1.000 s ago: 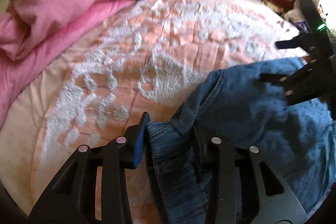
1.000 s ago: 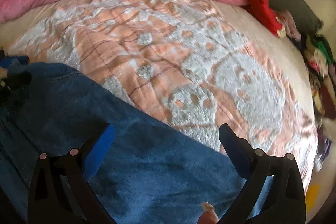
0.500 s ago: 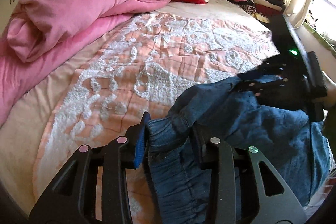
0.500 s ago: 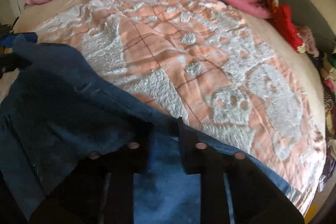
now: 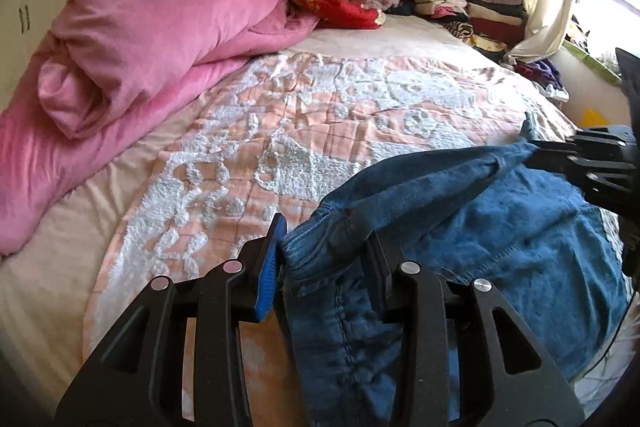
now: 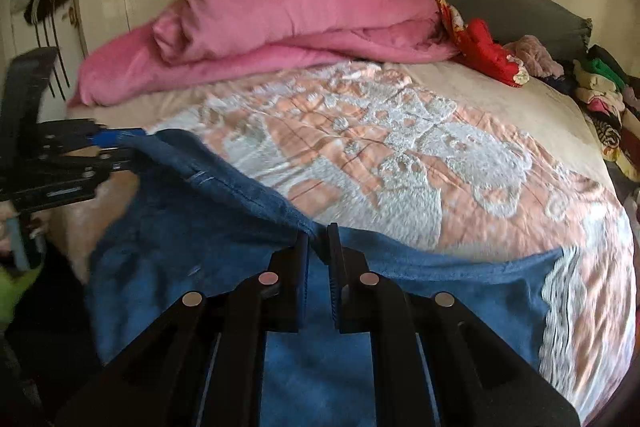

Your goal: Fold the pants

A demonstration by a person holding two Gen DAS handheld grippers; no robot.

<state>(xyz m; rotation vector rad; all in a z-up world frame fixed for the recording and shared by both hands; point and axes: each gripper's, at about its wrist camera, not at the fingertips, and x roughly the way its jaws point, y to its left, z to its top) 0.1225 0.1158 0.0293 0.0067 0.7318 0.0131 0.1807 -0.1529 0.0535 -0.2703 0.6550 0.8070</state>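
**Both grips set on the waistband edge**

The blue denim pants [image 5: 500, 227] hang between our two grippers, raised above the peach-and-white tufted bedspread [image 5: 320, 115], with the lower part draped down toward us. Our left gripper [image 5: 324, 263] has its fingers clamped on a bunched waistband corner; our right gripper [image 6: 318, 251] pinches the same top edge further along. We judge the step goes best if we keep that edge taut and level, then lay it down flat. We can read no brand, label or writing.
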